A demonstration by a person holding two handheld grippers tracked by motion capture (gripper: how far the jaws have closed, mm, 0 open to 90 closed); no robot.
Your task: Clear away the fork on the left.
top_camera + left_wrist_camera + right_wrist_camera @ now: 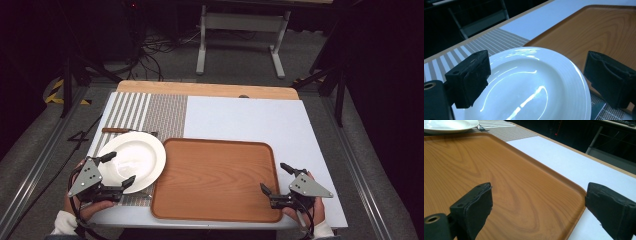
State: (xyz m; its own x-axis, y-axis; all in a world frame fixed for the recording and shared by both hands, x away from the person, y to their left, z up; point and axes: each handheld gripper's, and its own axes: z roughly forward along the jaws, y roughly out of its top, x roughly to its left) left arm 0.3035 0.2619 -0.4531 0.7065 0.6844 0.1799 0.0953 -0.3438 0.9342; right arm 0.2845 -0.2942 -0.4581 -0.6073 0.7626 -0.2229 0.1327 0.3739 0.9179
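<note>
Left tool point(120, 168) hovers at the near edge of the plate point(133, 155), jaws spread wide with nothing pinched between them. Seen from the left gripper view, the two black pads stand on either side of the plate point(529, 85), one over its left rim and one past its right rim, and neither presses on it. A hand point(92, 206) holds this tool from the near left corner of the worktop point(240, 115).

Right tool point(274, 178) sits at the near right corner of the tray point(215, 177), jaws also wide and holding nothing. From the right gripper view, one pad hangs over the tray point(499, 175) and the other over the white worktop point(564, 157) just past the tray's rim, so the jaws straddle that edge; whether either pad touches the wood is hard to tell.

The plate is white and lies on a striped mat point(150, 112) at the left of the worktop, its right rim just beside the tray, perhaps slightly over the tray's edge. A knife point(120, 130) lies on the mat just behind the plate. Something metallic point(597, 111) peeks out from under the plate's near rim, probably cutlery. The tray is brown wood and lies bare in the middle of the worktop.
</note>
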